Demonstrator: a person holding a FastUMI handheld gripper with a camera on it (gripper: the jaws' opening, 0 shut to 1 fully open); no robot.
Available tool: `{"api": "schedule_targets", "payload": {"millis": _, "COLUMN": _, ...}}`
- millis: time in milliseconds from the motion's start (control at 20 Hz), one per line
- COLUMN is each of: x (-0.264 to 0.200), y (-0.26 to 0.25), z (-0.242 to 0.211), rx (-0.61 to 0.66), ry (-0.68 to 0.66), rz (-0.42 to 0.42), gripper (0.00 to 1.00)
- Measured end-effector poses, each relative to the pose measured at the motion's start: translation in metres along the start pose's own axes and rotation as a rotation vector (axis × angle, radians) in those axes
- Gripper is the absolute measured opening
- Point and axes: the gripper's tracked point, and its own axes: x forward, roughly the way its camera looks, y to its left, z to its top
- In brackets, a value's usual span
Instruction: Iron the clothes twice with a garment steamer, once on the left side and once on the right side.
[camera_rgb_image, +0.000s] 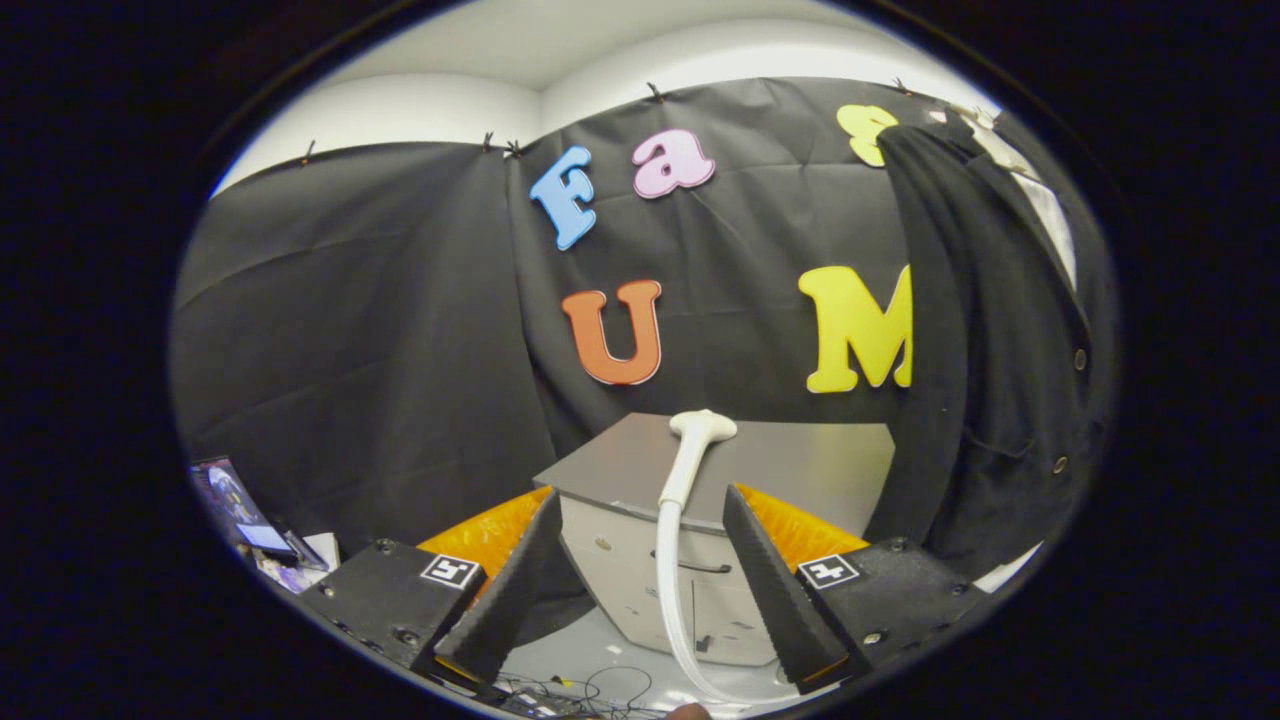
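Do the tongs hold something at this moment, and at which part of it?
Nothing is held. The tongs are open, and the steamer head lies on the cabinet beyond them, with its hose passing between the fingers untouched.

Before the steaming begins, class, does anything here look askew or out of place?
Nothing stands out. The steamer head lies on top of the cabinet, its hose trailing down the front to a tangle of cables on the floor. The dark garment hangs beside it. The tongs are open, holding nothing.

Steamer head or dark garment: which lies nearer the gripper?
The steamer head, on the cabinet ahead of the open gripper; the garment hangs beside.
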Motion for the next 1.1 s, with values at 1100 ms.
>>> {"api": "schedule_targets", "payload": {"millis": 1100, "x": 0.253, "y": -0.052, "z": -0.046, "rx": 0.12, "ry": 0.467, "rz": -0.137, "gripper": 0.91}}
